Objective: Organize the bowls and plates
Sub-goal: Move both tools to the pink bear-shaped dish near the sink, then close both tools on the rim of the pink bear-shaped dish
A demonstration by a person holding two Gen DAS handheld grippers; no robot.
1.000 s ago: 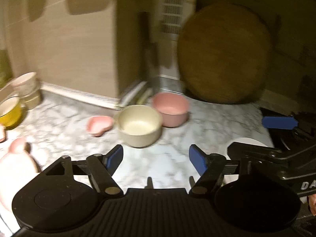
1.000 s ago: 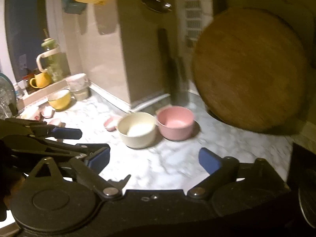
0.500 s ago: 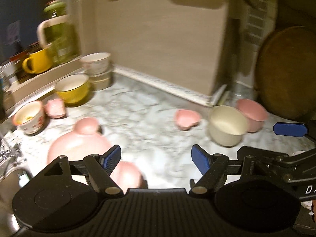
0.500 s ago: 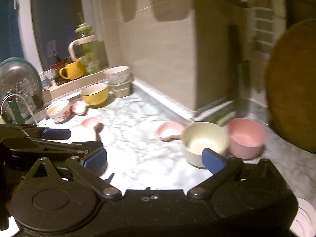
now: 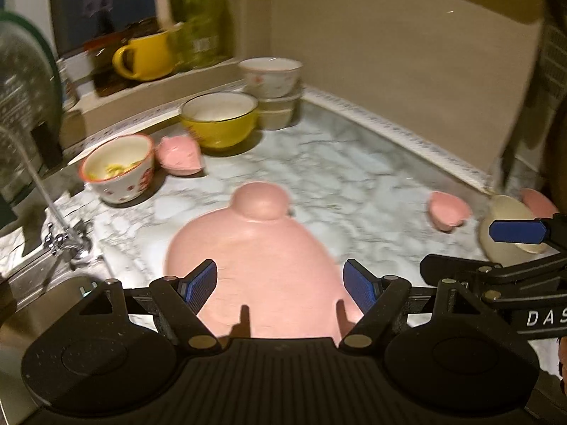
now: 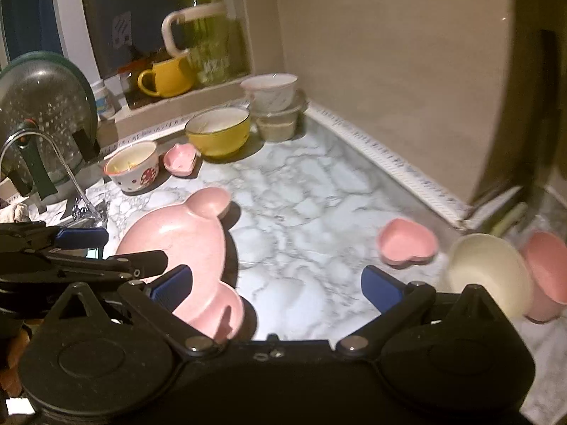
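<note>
Marble counter (image 6: 304,191), bounded far and right by a beige wall (image 6: 389,71) meeting it at a pale trim strip, and at the left by a sink edge with a chrome tap (image 6: 76,191). On the near left, a large pink bear-shaped plate (image 6: 184,241), ears toward the far side and the near right, lying flat close to the sink edge. Wide bare marble from the plate across to the right wall, broken only by a small pink heart dish (image 6: 407,244). At the right margin, a cream bowl (image 6: 489,272) touching a pink bowl (image 6: 545,269), both blurred. Along the far edge, left to right: a white spotted bowl (image 6: 133,170) with yellow scraps inside, a small pink dish (image 6: 180,159) just beside it, a yellow bowl (image 6: 218,132), then a white patterned bowl (image 6: 271,92) stacked on a clear container. On the ledge behind, a green-tinted pitcher (image 6: 205,46) and a yellow mug (image 6: 166,78). Left gripper (image 5: 281,283) poised above the plate's near half, blue pads spread apart, nothing between them. Right gripper (image 6: 278,288) beside it over open marble, pads likewise spread wide and empty, left pad over the plate's right rim.
</note>
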